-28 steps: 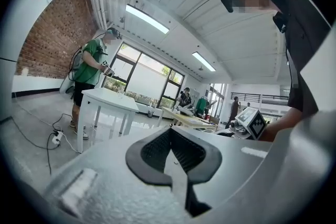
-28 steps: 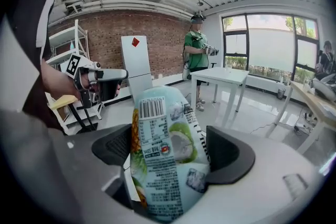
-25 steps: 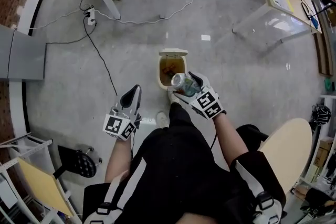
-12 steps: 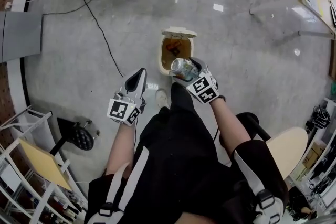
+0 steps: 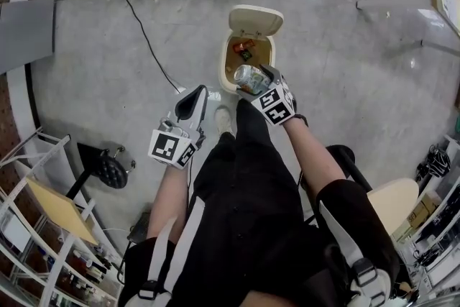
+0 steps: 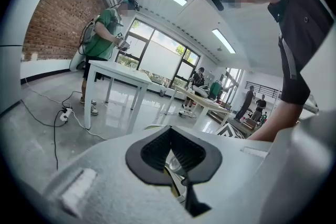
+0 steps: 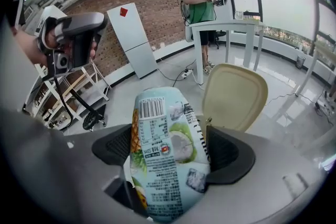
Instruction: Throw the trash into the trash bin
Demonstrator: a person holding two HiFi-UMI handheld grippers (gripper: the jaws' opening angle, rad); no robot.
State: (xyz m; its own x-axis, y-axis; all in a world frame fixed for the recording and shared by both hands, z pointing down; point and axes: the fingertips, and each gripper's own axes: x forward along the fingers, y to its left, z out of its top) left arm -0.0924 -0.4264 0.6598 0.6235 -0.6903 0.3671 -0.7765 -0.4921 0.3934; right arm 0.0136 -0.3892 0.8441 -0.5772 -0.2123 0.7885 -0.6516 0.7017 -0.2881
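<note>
**A:** Head view: right gripper [image 5: 257, 80] is clamping a can [image 5: 248, 75] over the open trash bin [image 5: 223, 68], with a shoe [image 5: 224, 118] just beside it.

**B:** Left gripper view: left gripper [image 6: 173, 157] is sitting closed, empty. Right gripper view: the can's covering the edge of the lid [image 7: 233, 94].

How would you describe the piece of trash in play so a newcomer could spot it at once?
Find the open beige trash bin on the grey floor. Over its near rim the right gripper holds a drink can in its jaws. Unlike the reddish scraps inside the bin, the can is pale blue-green, with a barcode and fruit pictures.
</note>
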